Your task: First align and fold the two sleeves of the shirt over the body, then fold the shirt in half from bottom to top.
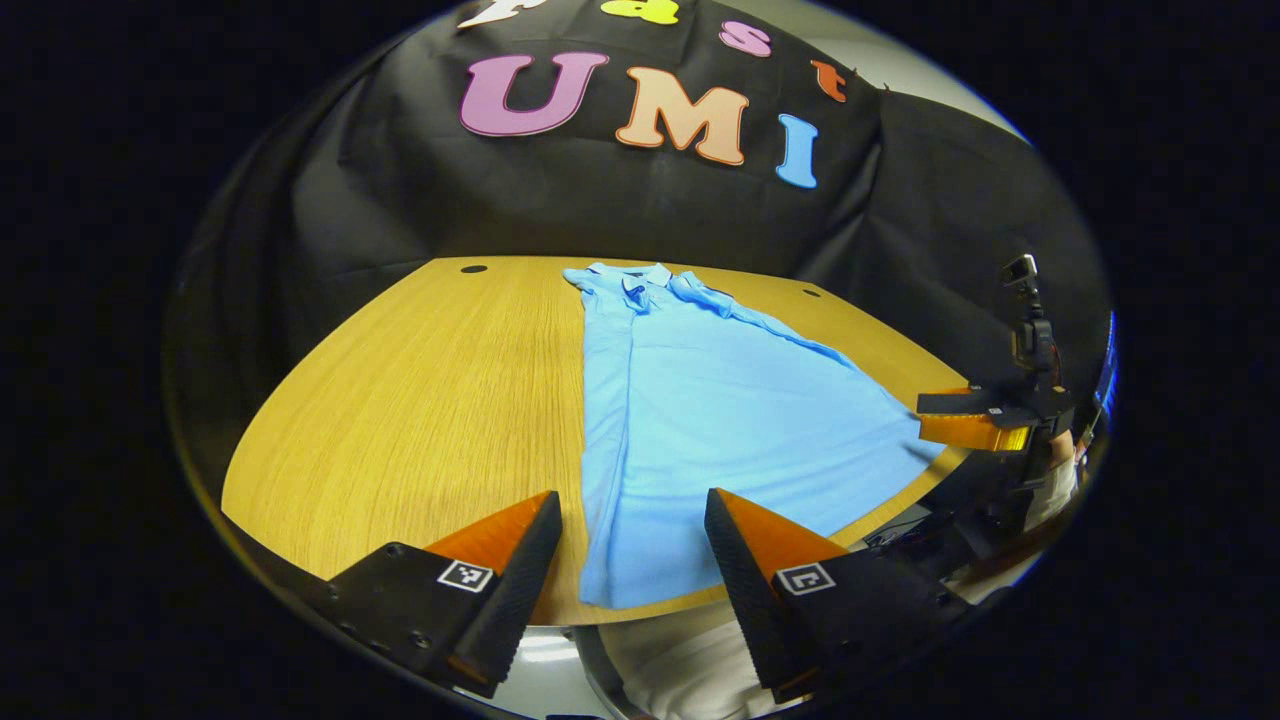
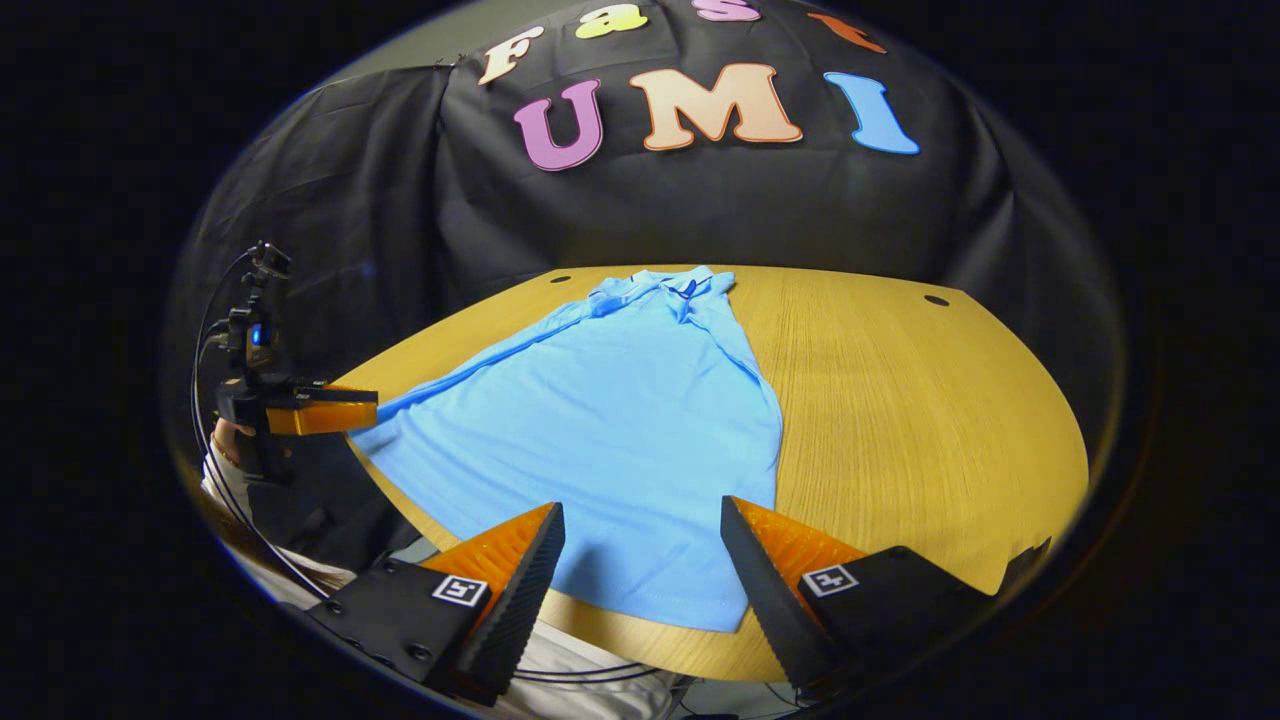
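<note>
Round-edged light wood-grain table [image 1: 420, 400], two dark round holes [image 2: 936, 299] near its far edge. Draped black cloth wall [image 1: 600, 210] behind it; pale wall patch [image 1: 940, 80] beyond, far right.

Left claw [image 1: 632, 545] and right claw [image 2: 640, 555] both hover, fingers spread.

- The right gripper [image 2: 640, 570] hangs with its jaws wide apart over the near hem of the shirt [image 2: 600, 420].
- The shirt lies flat on the wooden table [image 2: 900, 400], collar at the far edge.
- The left gripper [image 2: 330, 412] sits at the shirt's left edge.
</note>
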A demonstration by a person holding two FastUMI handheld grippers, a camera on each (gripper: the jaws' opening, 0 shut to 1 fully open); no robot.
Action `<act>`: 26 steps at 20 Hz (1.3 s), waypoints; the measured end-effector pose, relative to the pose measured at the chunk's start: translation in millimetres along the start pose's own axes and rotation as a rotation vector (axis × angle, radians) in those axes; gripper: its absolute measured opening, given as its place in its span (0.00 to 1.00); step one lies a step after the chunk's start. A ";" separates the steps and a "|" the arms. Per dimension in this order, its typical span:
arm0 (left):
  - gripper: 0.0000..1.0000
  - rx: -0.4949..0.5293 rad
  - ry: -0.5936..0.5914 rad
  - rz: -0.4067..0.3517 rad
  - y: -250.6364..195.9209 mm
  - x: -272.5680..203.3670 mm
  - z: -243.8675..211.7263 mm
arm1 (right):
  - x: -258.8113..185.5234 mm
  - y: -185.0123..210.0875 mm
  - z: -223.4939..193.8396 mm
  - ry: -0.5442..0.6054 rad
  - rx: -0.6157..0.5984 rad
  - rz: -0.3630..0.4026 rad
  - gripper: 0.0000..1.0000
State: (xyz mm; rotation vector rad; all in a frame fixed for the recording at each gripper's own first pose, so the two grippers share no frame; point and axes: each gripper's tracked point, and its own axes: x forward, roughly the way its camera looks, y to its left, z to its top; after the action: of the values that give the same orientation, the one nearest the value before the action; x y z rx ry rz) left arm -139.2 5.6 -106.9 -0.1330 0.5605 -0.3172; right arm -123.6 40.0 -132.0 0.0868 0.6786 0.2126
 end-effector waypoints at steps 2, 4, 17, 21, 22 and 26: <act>0.87 -0.011 0.011 0.009 1.7 0.7 -6.8 | 1.9 -4.7 -7.9 0.019 -0.025 -0.023 0.94; 0.87 -0.009 0.020 0.023 3.6 1.2 -11.4 | 2.2 -8.1 -16.4 0.041 -0.057 -0.039 0.98; 0.52 0.114 -0.011 0.047 -13.5 12.1 -18.2 | 6.6 11.8 -19.7 0.009 -0.088 -0.015 0.64; 0.02 0.088 -0.029 0.004 -20.9 14.5 -18.2 | 10.2 22.4 -20.0 0.015 -0.074 0.028 0.22; 0.01 0.084 -0.027 0.001 -20.9 15.7 -18.8 | 9.8 23.3 -18.5 0.015 -0.081 0.028 0.07; 0.00 0.102 -0.024 -0.007 -21.5 16.1 -17.6 | 13.0 22.3 -17.0 0.016 -0.065 0.023 0.03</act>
State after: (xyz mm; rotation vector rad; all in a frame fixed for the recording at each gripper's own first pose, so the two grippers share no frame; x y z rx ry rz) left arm -141.4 -20.6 -125.3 -0.0403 0.5192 -0.3502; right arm -128.2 64.9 -149.8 0.0307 0.6859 0.2580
